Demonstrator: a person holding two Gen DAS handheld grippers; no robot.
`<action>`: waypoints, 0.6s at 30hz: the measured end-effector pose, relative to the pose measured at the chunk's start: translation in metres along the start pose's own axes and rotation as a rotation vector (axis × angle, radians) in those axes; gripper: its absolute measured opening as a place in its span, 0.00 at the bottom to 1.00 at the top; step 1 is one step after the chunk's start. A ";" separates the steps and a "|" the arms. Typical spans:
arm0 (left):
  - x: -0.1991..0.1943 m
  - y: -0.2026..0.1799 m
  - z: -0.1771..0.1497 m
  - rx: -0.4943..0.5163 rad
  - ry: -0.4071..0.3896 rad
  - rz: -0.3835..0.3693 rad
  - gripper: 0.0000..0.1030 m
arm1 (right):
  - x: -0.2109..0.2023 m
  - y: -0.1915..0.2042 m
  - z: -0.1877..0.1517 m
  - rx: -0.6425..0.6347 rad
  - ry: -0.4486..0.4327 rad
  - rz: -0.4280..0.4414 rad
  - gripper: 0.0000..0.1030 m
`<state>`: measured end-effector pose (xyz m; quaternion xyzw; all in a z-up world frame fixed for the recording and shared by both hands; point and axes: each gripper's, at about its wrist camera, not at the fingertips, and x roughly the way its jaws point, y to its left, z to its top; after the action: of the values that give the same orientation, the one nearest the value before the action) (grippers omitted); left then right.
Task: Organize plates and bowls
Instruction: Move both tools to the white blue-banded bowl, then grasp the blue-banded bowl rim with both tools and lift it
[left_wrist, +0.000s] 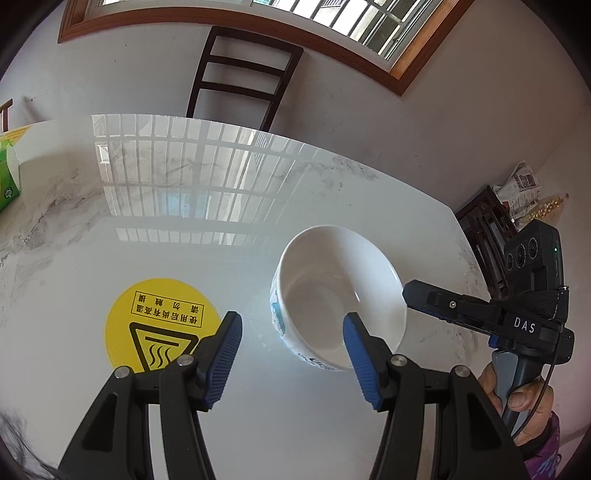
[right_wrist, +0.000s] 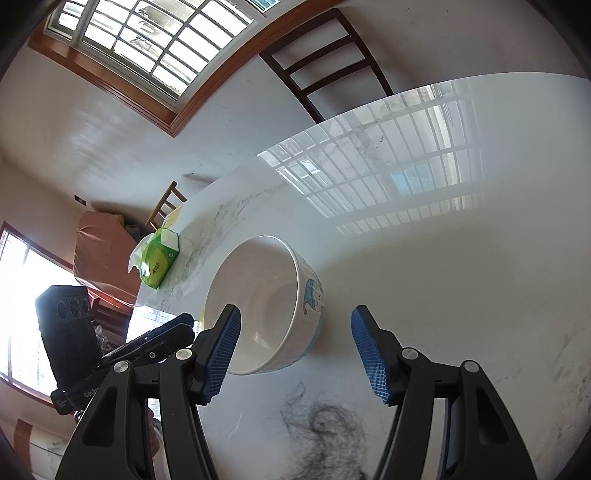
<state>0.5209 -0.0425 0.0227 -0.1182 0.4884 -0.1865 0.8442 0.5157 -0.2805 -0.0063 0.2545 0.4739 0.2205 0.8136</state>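
A white bowl (left_wrist: 338, 291) with a blue cartoon print stands upright on the white marble table (left_wrist: 184, 229). My left gripper (left_wrist: 291, 354) is open, its right finger in front of the bowl's near rim and its left finger over bare table. In the right wrist view the same bowl (right_wrist: 266, 310) sits between and beyond my open right gripper's (right_wrist: 295, 350) fingers, nearer the left finger. The right gripper also shows in the left wrist view (left_wrist: 480, 310), just right of the bowl. No plate is in view.
A round yellow hot-surface sticker (left_wrist: 159, 325) lies on the table left of the bowl. A green tissue pack (right_wrist: 159, 258) sits near the table's far left edge. Dark wooden chairs (left_wrist: 240, 74) stand behind the table. A dark smudge (right_wrist: 325, 435) marks the table near me.
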 end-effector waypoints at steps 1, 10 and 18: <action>0.004 0.000 0.000 -0.003 0.003 0.007 0.57 | 0.003 0.000 0.002 0.001 0.007 -0.008 0.57; 0.029 -0.006 -0.006 -0.026 0.066 0.131 0.17 | 0.030 -0.005 0.003 0.030 0.089 -0.014 0.21; -0.007 -0.022 -0.019 0.014 0.027 0.173 0.13 | 0.014 -0.005 -0.003 0.027 0.111 -0.006 0.15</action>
<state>0.4970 -0.0598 0.0277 -0.0673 0.5070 -0.1180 0.8512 0.5200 -0.2752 -0.0202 0.2516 0.5221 0.2255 0.7831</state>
